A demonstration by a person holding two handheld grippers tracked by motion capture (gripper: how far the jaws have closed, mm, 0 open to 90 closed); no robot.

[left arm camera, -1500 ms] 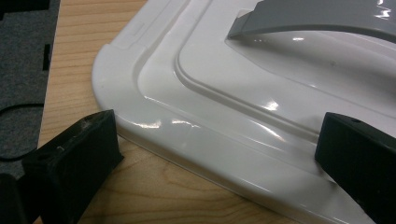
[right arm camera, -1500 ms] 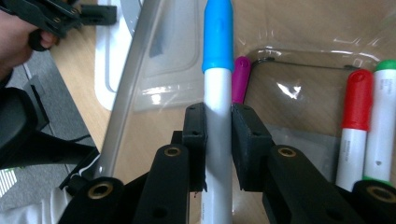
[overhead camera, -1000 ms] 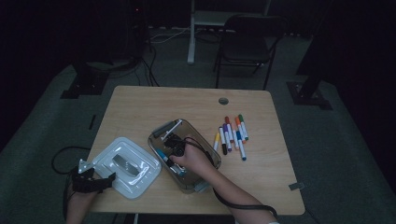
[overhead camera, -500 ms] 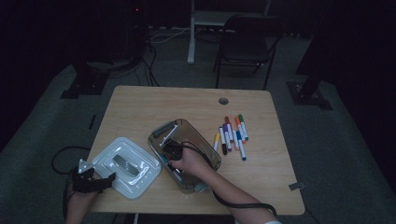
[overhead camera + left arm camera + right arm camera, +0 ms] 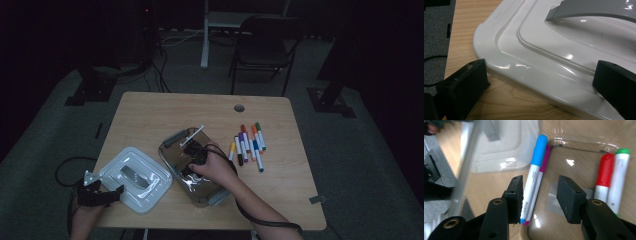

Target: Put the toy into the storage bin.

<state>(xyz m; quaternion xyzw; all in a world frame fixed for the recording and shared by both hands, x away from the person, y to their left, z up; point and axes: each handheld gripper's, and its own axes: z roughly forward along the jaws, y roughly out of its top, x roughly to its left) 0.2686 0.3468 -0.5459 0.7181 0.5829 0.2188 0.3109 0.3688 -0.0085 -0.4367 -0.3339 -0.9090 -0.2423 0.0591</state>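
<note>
High view, wooden table (image 5: pixel 150 115): clear plastic container (image 5: pixel 176 150) at centre frame, with the right gripper (image 5: pixel 192 161) lowered into it and the person's right hand (image 5: pixel 216 168) behind it; white lid (image 5: pixel 150 172) with a grey handle at lower left of the frame, beside the container; left gripper (image 5: pixel 100 194) at the lid's lower-left corner; loose row of markers (image 5: pixel 247 145) on the table to the right of the container, apart from it. Right gripper view: the right gripper (image 5: pixel 539 195) has its jaws parted, having just been opening, with a blue-capped marker (image 5: pixel 534 172) and a magenta-capped marker (image 5: pixel 541 175) lying side by side just beside the left jaw, in the gap between the jaws; neither pad presses on them. Both markers rest along the container's wall near its corner. Red-capped marker (image 5: pixel 604 175) and green-capped marker (image 5: pixel 620 177) lie side by side at the right of the frame, also inside the container. Left gripper view: the left gripper (image 5: pixel 541 82) has its jaws spread wide, one at each lower corner of the frame, the lid's rounded corner (image 5: pixel 506 50) between them; whether the right-hand jaw touches the lid I cannot tell.
</note>
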